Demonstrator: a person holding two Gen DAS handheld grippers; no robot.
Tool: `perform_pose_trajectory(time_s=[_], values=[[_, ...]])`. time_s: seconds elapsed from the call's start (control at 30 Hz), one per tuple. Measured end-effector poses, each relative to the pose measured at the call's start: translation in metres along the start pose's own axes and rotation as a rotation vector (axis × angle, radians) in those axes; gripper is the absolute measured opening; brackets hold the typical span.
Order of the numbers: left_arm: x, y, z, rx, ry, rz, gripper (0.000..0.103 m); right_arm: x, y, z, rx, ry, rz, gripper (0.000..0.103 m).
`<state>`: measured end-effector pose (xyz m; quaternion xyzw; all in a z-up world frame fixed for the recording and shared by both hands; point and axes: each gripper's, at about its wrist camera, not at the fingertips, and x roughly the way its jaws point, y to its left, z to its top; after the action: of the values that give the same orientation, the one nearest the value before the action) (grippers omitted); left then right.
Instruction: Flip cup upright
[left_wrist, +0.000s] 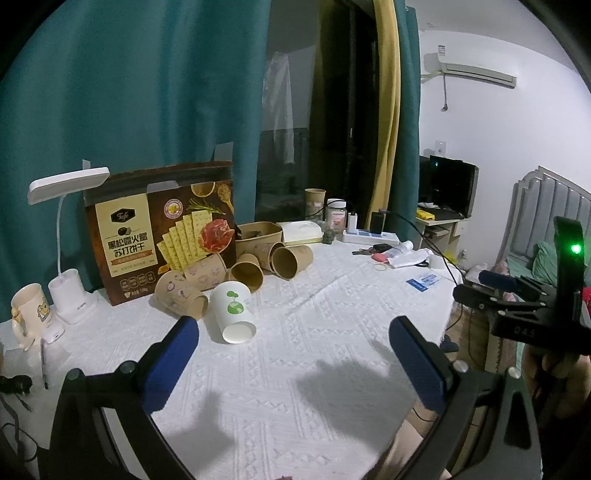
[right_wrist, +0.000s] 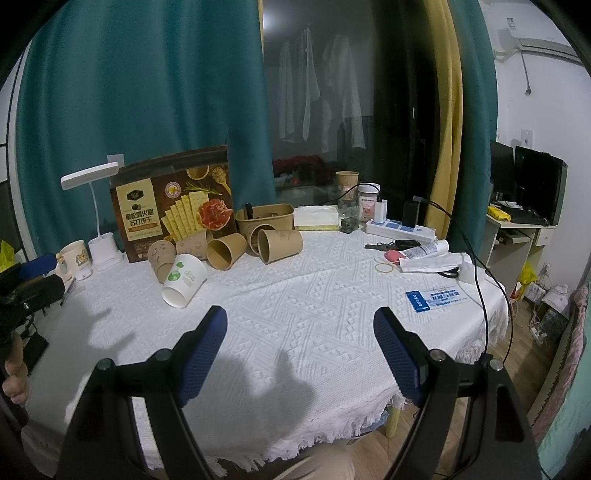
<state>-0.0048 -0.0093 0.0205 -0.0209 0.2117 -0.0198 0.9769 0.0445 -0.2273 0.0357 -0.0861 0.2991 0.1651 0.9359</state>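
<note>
A white paper cup with a green sprout print (left_wrist: 233, 313) lies on its side on the white tablecloth (left_wrist: 314, 369), base toward me; it also shows in the right wrist view (right_wrist: 183, 280). Several brown paper cups (left_wrist: 286, 260) lie on their sides behind it, also in the right wrist view (right_wrist: 279, 244). My left gripper (left_wrist: 295, 362) is open and empty, above the cloth, nearer than the white cup. My right gripper (right_wrist: 301, 354) is open and empty above the table's front part. Its body shows in the left wrist view (left_wrist: 517, 314).
A cracker box (left_wrist: 162, 229), a white desk lamp (left_wrist: 70, 236) and a mug (left_wrist: 31, 314) stand at the back left. A brown bowl (right_wrist: 264, 216), power strip (right_wrist: 400, 227), keys, tube and blue card (right_wrist: 434, 297) lie at the right. The table edge (right_wrist: 491, 332) drops off at the right.
</note>
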Motion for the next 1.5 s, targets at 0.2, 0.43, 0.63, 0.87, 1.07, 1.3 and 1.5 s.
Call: perform_pose_trajectory(time_s=[0.2, 0.43, 0.63, 0.87, 1.07, 1.3, 1.5], values=[[0.000, 0.000, 0.002, 0.000, 0.001, -0.004, 0.103, 0.000, 0.000, -0.001, 0.002, 0.002, 0.000, 0.080], [0.002, -0.001, 0.002, 0.001, 0.003, -0.004, 0.103, 0.003, -0.003, 0.001, 0.005, 0.004, 0.001, 0.080], [0.010, -0.004, 0.010, 0.022, 0.011, -0.010, 0.103, 0.010, -0.008, 0.002, 0.016, 0.012, 0.000, 0.080], [0.058, -0.011, 0.039, 0.124, 0.070, -0.051, 0.103, 0.051, -0.027, 0.004, 0.033, 0.064, -0.002, 0.080], [0.154, -0.020, 0.058, 0.270, 0.230, -0.106, 0.103, 0.119, -0.065, 0.002, 0.075, 0.212, -0.027, 0.080], [0.277, -0.023, 0.081, 0.388, 0.389, -0.087, 0.103, 0.161, -0.103, 0.008, 0.098, 0.200, -0.035, 0.080], [0.350, -0.048, 0.096, 0.587, 0.428, -0.048, 0.092, 0.186, -0.119, 0.006, 0.136, 0.221, -0.009, 0.080]])
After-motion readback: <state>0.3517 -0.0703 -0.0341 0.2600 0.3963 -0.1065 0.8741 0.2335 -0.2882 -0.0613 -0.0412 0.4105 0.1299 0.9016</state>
